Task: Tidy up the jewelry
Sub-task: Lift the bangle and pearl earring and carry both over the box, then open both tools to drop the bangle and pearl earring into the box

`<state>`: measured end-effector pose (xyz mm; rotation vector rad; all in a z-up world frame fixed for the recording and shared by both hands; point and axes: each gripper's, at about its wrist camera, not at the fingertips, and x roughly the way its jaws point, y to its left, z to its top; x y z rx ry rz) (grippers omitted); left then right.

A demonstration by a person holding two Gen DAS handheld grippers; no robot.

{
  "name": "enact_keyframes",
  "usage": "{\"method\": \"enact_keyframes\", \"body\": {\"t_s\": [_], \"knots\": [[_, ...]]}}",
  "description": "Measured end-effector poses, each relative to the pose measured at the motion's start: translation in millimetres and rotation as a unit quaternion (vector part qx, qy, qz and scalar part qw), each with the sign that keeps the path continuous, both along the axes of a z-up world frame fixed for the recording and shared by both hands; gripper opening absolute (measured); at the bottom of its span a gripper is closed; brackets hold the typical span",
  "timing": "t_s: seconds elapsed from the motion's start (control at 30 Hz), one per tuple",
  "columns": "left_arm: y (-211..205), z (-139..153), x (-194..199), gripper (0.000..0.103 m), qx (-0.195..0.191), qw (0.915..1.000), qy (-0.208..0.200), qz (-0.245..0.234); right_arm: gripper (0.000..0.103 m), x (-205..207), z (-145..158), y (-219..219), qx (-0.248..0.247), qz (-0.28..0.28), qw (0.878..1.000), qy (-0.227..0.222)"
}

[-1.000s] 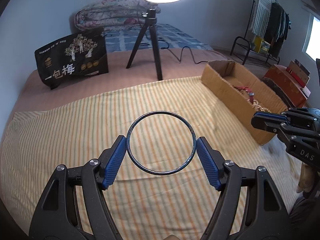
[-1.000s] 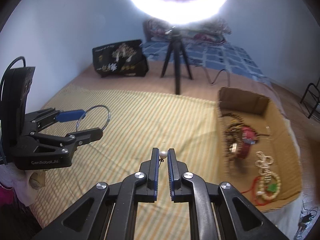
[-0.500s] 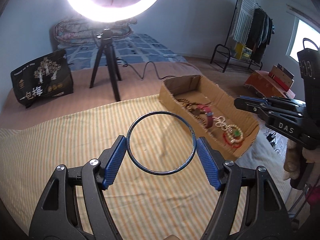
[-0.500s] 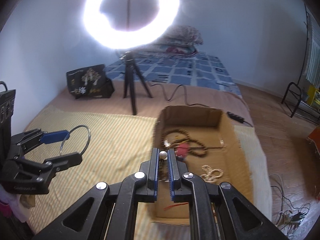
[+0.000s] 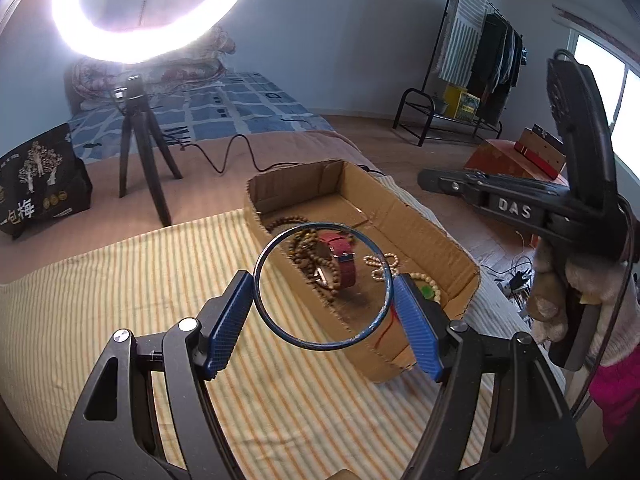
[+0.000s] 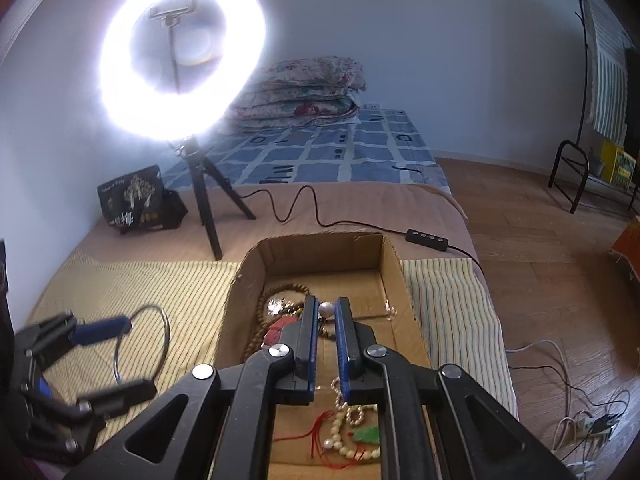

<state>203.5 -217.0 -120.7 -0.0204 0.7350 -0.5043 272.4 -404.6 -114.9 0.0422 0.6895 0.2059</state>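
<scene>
The left gripper (image 5: 324, 309) has its blue fingers (image 5: 228, 322) spread wide, clamped on either side of a thin dark bangle (image 5: 267, 314). The ring's open face looks toward the camera, held above the near edge of the cardboard box (image 5: 420, 220). The right gripper (image 6: 325, 322) is nearly closed, pinching a small white pearl (image 6: 326, 309) at the fingertips, above the beads and red watch in that box on the striped bed.

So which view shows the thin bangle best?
The left wrist view: the bangle sits centred and sharp, held between the left gripper pads, its whole circle visible. The right wrist view shows it only small, blurred and edge-on at far left.
</scene>
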Motion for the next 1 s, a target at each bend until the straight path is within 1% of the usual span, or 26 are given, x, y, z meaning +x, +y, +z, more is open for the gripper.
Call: {"method": "enact_keyframes", "body": {"t_s": [0.07, 0.3, 0.43, 0.7, 0.77, 0.8, 0.83, 0.9, 0.97, 1.0], "knots": [[-7, -1, 1, 0.073, 0.002, 1.0000, 0.000, -0.004, 0.006, 8, -2, -4, 0.007, 0.001, 1.000, 0.002], [-28, -6, 9, 0.073, 0.004, 0.9999, 0.001, -0.013, 0.006, 30, -7, -7, -0.003, 0.006, 1.000, 0.005], [-35, -8, 13, 0.073, 0.005, 0.9998, 0.003, -0.017, 0.006, 41, -11, -12, 0.004, 0.006, 1.000, 0.009], [-46, -8, 16, 0.074, 0.007, 0.9996, -0.001, -0.026, 0.007, 51, -15, -12, 0.005, 0.010, 1.000, 0.015], [-47, -9, 17, 0.074, 0.007, 0.9995, -0.002, -0.030, 0.012, 52, -15, -12, 0.005, 0.009, 1.000, 0.016], [-47, -9, 16, 0.074, 0.006, 0.9995, -0.002, -0.031, 0.023, 52, -14, -13, 0.006, 0.008, 1.000, 0.015], [-46, -9, 16, 0.074, 0.006, 0.9995, -0.003, -0.032, 0.031, 52, -14, -13, 0.006, 0.006, 1.000, 0.013], [-46, -8, 16, 0.074, 0.006, 0.9994, -0.002, -0.034, 0.034, 51, -13, -14, 0.008, 0.003, 1.000, 0.009], [-46, -8, 17, 0.075, 0.007, 0.9994, -0.001, -0.033, 0.048, 51, -13, -14, 0.010, 0.004, 1.000, 0.011], [-46, -8, 17, 0.075, 0.007, 0.9994, -0.001, -0.033, 0.062, 50, -13, -14, 0.009, 0.003, 1.000, 0.010]]}}
